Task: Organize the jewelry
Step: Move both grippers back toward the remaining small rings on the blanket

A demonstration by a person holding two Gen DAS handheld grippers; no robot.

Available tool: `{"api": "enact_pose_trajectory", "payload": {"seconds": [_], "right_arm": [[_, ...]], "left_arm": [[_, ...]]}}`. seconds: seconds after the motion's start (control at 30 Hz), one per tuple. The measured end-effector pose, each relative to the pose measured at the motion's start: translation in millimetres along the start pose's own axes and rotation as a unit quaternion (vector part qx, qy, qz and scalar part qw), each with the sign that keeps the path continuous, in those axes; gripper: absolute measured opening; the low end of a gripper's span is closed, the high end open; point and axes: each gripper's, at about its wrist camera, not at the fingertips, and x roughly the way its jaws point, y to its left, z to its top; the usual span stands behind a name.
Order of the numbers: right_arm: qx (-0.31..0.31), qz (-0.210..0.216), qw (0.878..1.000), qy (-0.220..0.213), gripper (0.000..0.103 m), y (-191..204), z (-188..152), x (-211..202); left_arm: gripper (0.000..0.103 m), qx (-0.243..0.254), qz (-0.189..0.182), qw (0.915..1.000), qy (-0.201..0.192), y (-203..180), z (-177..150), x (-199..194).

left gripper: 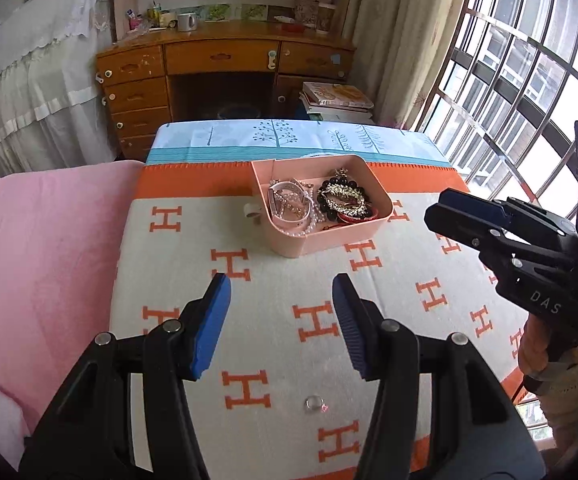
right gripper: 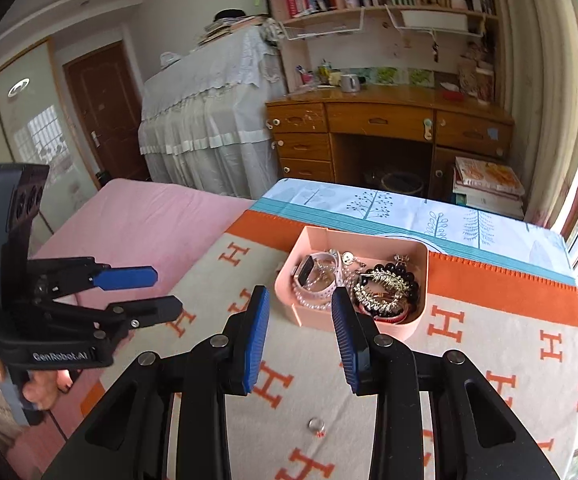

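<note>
Up above the blanket (left gripper: 193, 280), both tongs hang with nothing in them — the left tongs (left gripper: 281, 292) are about half open, the right tongs (right gripper: 299, 304) a bit less. A small ring (left gripper: 315, 403) lies near the blanket's front edge. The pink box (left gripper: 321, 236) of beads sits toward the far edge.

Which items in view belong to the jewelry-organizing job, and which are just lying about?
Part of the job:
- pink tray holding a watch, pearl strand and black bead bracelet
- loose ring on the blanket
- left gripper and right gripper, both empty

Just lying about:
- wooden desk
- mug
- stacked books
</note>
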Motion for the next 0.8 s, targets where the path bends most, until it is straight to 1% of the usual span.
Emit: {"api": "enact_pose_trajectory", "payload": {"seconds": [0.03,0.13,0.17,0.23,0.33,0.4,0.5,0.6,0.8], "right_arm": [[-0.004,0.002,1.000,0.000,0.033,2.6,-3.9,-3.8],[-0.011,0.004,1.000,-0.003,0.033,5.6,-16.4,-12.5],[-0.014,0.005,1.000,-0.003,0.033,6.2,-22.7,-15.3],[-0.019,0.002,1.000,0.000,0.033,4.5,-35.3,-17.2],[-0.016,0.006,1.000,0.014,0.033,-4.2,-53.9,-14.3],[-0.010,0.012,1.000,0.023,0.033,-12.4,-65.9,-10.2],[-0.009,0.010,0.999,0.032,0.033,-23.0,-85.6,0.7],[-0.012,0.019,0.999,0.041,0.033,-32.3,-105.9,12.7],[-0.039,0.026,0.997,0.063,0.033,-33.0,-133.3,43.8]], "left_arm": [[0.050,-0.010,0.009,0.9999,-0.006,0.3,-8.5,-6.9],[0.050,-0.042,0.052,0.9974,-0.026,1.4,-36.0,-18.7],[0.050,-0.056,0.057,0.9962,-0.033,2.2,-47.9,-20.6],[0.050,-0.086,0.054,0.9944,-0.030,3.7,-70.8,-17.8],[0.050,-0.132,0.040,0.9904,-0.009,4.3,-100.0,-2.6],[0.050,-0.156,0.042,0.9869,0.003,1.1,-119.5,8.7],[0.050,-0.164,0.057,0.9848,0.012,-6.3,-138.2,21.7],[0.050,-0.172,0.071,0.9823,0.022,-14.5,-151.4,32.3],[0.050,-0.173,0.092,0.9799,0.037,-30.5,-159.8,54.9]]}}
